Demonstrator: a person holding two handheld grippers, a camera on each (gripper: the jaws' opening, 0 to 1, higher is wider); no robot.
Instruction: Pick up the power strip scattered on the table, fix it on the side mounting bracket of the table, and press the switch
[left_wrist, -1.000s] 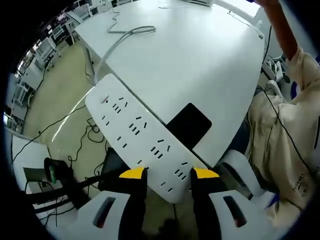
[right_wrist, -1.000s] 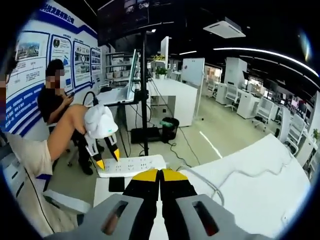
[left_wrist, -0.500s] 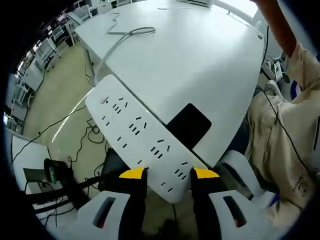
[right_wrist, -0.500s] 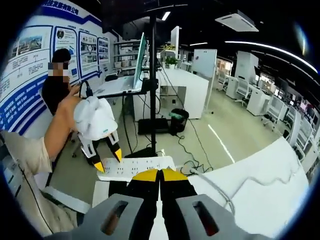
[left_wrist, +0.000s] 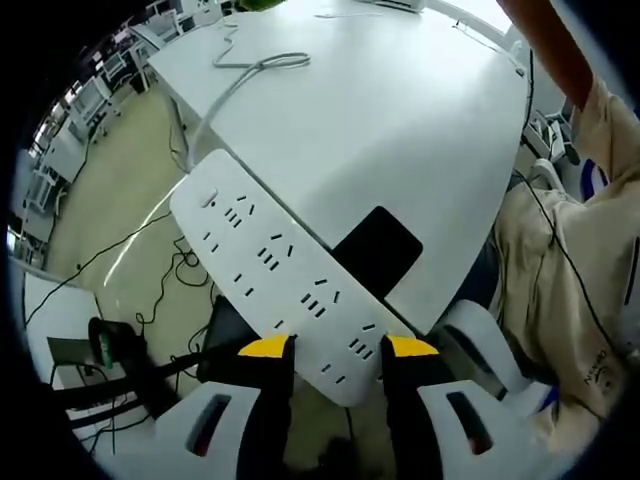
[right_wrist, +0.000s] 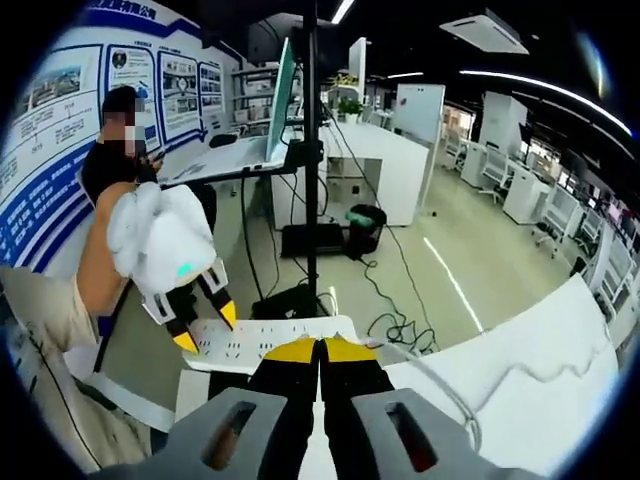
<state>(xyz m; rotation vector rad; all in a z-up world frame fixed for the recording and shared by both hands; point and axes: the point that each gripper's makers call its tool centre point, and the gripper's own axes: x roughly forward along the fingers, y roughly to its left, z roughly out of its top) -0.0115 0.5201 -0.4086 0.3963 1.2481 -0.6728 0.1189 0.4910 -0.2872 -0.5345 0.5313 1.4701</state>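
Power strip (left_wrist: 285, 270), long, white, many-socketed, is clamped in left tool (left_wrist: 330, 347); right tool (right_wrist: 320, 349) closed.

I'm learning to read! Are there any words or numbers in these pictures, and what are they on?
Blue wall posters: they have writing, too small and blurred to read.
Beige clothing: a small dark print, too blurred to read.
Power strip: only socket slots, no readable words.
Nothing else readable.

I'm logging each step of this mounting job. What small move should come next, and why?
Probably carry the power strip off the table edge toward the side bracket: the left gripper clamps its near end, and it hangs beyond the edge. The right gripper is shut, free for the switch.
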